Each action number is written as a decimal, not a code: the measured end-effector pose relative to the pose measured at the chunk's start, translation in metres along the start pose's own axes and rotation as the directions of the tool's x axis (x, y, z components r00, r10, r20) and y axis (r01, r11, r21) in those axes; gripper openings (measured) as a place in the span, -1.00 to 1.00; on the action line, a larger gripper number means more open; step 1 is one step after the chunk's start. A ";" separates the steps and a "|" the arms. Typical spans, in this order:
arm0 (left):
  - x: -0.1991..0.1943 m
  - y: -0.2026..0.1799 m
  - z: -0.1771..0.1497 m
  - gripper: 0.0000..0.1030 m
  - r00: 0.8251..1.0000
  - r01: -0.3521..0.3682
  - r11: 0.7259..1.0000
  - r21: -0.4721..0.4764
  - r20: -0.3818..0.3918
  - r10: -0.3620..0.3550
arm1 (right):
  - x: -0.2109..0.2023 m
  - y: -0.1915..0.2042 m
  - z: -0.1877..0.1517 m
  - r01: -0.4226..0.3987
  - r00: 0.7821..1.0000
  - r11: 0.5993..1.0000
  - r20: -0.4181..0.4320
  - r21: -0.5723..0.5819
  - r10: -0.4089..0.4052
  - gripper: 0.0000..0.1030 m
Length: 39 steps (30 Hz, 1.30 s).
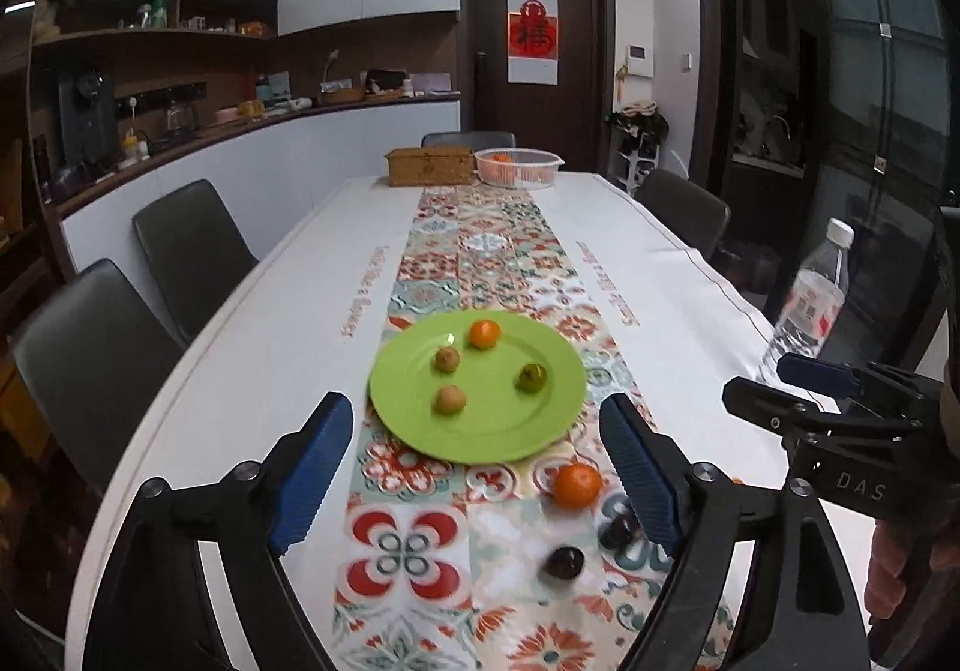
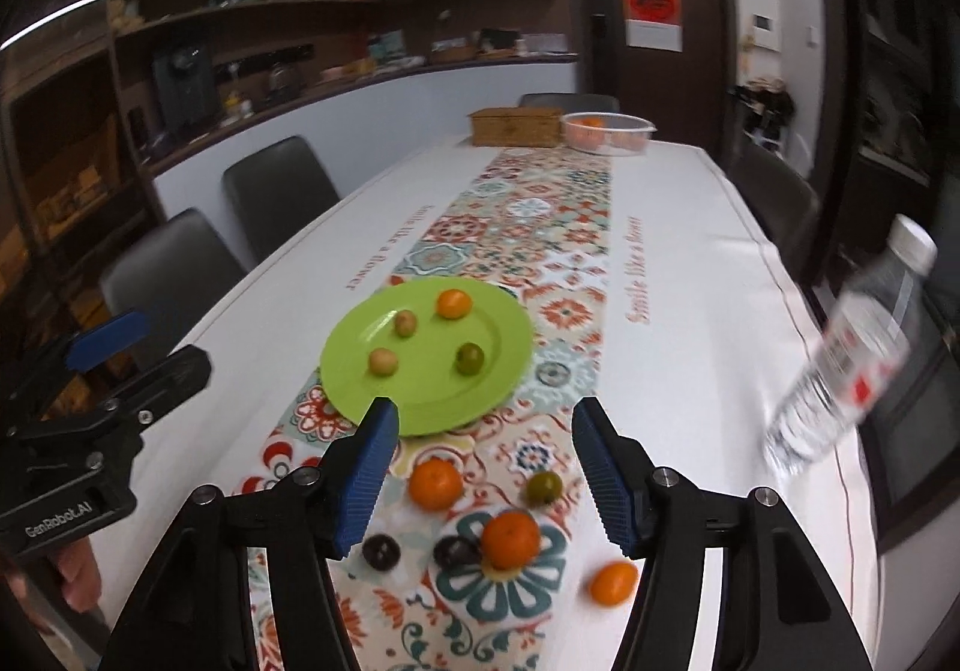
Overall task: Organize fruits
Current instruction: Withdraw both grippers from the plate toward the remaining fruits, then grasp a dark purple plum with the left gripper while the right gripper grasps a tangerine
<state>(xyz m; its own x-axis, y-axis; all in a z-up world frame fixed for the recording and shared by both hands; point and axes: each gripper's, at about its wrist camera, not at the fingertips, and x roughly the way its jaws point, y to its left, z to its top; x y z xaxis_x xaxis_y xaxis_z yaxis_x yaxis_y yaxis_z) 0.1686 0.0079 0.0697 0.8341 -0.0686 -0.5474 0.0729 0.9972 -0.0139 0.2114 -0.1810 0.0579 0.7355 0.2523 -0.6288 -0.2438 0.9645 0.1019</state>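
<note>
While both grippers are hovering above the near end of the table (image 1: 288, 323), the left gripper (image 1: 477, 467) is holding its blue-padded jaws wide apart with nothing between them, and the right gripper (image 2: 483, 476) is doing the same, empty and spread wide. The green plate (image 2: 480, 401) is sitting on the patterned runner (image 2: 540, 227) just ahead of both, and it is carrying four fruits set apart from one another: a small orange (image 2: 453, 303) at the far side, two tan fruits (image 2: 405, 322) toward the left, and a green fruit (image 2: 469, 358) toward the right. Loose fruit is lying on the runner nearer than the plate, off it: an orange (image 2: 435, 484) just below the plate's near rim, a greenish fruit (image 2: 544, 487) beside it to the right, a larger orange (image 2: 511, 539) closer in and touching or overlapping a dark fruit (image 2: 451, 551), another dark fruit (image 2: 381, 551) to the left of that, and one more orange (image 2: 613, 582) lying on the white cloth by the right finger. A clear water bottle (image 2: 852, 359) is standing near the table's right edge. At the far end a woven box (image 2: 516, 126) and a clear bowl (image 2: 607, 132) holding orange fruit are resting side by side. Motion is blurring the right wrist view.
</note>
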 end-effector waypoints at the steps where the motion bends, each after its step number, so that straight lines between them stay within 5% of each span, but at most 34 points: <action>1: 0.001 -0.003 -0.004 0.66 1.000 0.002 1.000 0.002 -0.013 -0.002 | -0.003 -0.003 -0.006 0.013 1.000 1.000 -0.004 0.012 -0.013 0.19; 14: 0.022 -0.034 -0.036 0.67 0.993 0.021 0.999 0.046 -0.120 -0.016 | 0.001 -0.047 -0.048 0.100 0.991 0.990 -0.095 0.095 -0.091 0.19; 25: 0.051 -0.044 -0.071 0.67 0.967 0.036 0.998 0.047 -0.254 -0.022 | 0.017 -0.063 -0.080 0.136 0.976 0.985 -0.187 0.103 -0.115 0.19; 39: 0.085 -0.043 -0.097 0.60 0.940 0.068 0.997 0.044 -0.337 -0.049 | 0.045 -0.067 -0.098 0.147 0.957 0.987 -0.261 0.070 -0.124 0.19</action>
<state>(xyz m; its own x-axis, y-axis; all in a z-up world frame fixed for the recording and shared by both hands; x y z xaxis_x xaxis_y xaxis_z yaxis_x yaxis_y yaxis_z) 0.1837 -0.0383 -0.0575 0.5968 -0.1039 -0.7956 0.1531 0.9881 -0.0142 0.1987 -0.2416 -0.0521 0.5693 0.1018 -0.8158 -0.0882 0.9941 0.0625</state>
